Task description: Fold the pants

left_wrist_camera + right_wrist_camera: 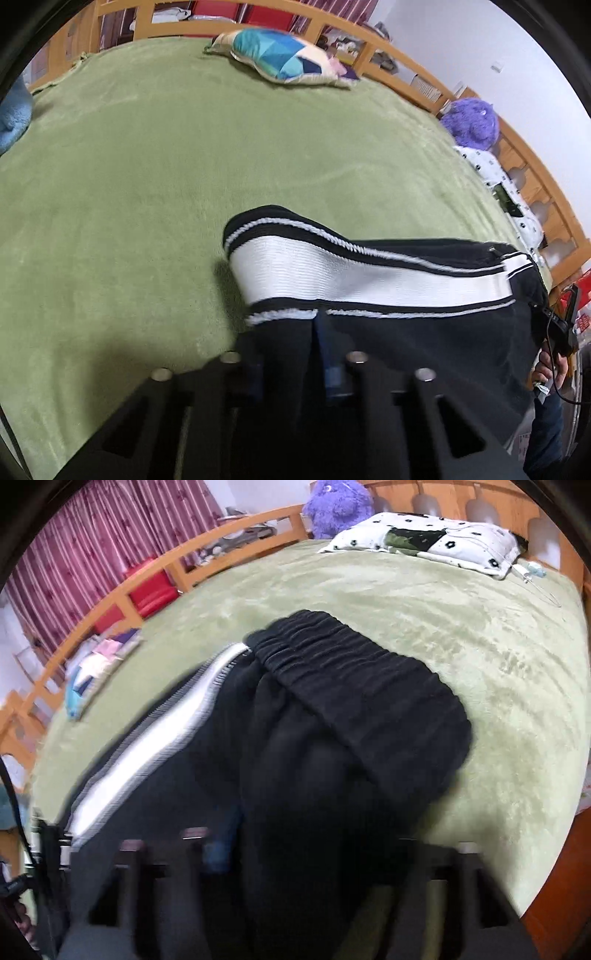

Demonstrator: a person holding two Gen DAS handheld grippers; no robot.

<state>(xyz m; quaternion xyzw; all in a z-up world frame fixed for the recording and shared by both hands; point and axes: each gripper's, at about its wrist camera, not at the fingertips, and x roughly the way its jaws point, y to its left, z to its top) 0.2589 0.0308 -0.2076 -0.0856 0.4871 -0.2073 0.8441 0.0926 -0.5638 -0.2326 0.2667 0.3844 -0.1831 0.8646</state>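
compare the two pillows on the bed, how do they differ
The blue pillow has teal, blue and cream patches; the white pillow is white with small black flowers and a dark green patch. The blue pillow lies alone by the side rail; the white pillow sits by the headboard, beside the purple plush. Both rest flat on the green blanket.

bedroom: bed [147, 166], pillows [424, 539].

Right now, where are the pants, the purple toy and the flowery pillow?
pants [362, 686]: right wrist view, on the black waistband.
purple toy [338, 507]: right wrist view, on its furry body.
flowery pillow [461, 542]: right wrist view, on its white top.
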